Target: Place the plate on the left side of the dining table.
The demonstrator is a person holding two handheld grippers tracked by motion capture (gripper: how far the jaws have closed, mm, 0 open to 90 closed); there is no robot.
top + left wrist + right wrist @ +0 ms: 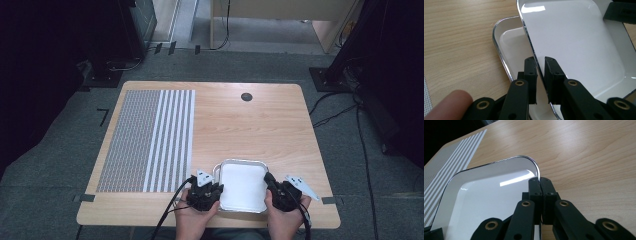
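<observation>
Left gripper view, second tray (506, 42) beneath upper tray (574, 45)

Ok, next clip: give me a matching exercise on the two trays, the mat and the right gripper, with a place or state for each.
Things:
1. top tray
2. bottom tray
3. mat
4. right gripper

Places or states:
A. covers the left part of the table
B. shut on a rim
C. flat on the wood, partly covered
D. tilted above another tray

Pairs: 1-D, 2-C, 3-A, 4-B
</observation>
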